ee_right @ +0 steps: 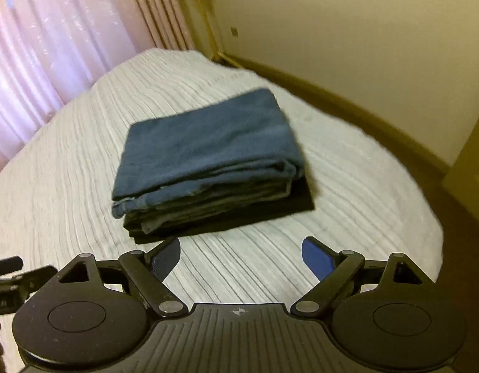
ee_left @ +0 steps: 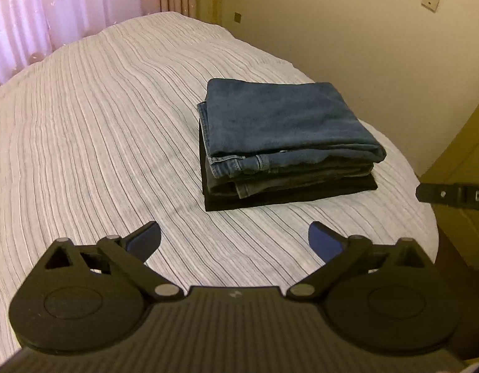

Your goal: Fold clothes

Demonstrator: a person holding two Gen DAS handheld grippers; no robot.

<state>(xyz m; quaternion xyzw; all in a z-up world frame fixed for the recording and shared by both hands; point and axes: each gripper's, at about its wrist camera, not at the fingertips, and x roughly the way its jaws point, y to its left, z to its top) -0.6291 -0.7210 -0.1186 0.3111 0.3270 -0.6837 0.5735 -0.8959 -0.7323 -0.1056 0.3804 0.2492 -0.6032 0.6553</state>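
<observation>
A big bed (ee_left: 99, 124) with a striped white cover is filling most of both views, and pink curtains (ee_left: 53, 9) are hanging at its far left side. A cream wall (ee_left: 348, 31) is running along the right. A stack of folded clothes (ee_left: 286, 143) is sitting on the right part of the bed. Folded blue jeans (ee_left: 280, 118) are lying on top of the stack, and a folded black piece (ee_left: 286, 197) is lying flat at the bottom, touching the cover. The left gripper (ee_left: 234, 241) is hanging low over the near part of the bed, pointing toward the far end, with the stack ahead of it and a bit to the right. Its two fingers are standing wide apart and are holding nothing. The right gripper (ee_right: 241, 256) is hovering over the near edge of the bed, just in front of the stack (ee_right: 208, 161). Its fingers are also spread wide, gripping nothing and touching nothing. The right view is a little blurry.
</observation>
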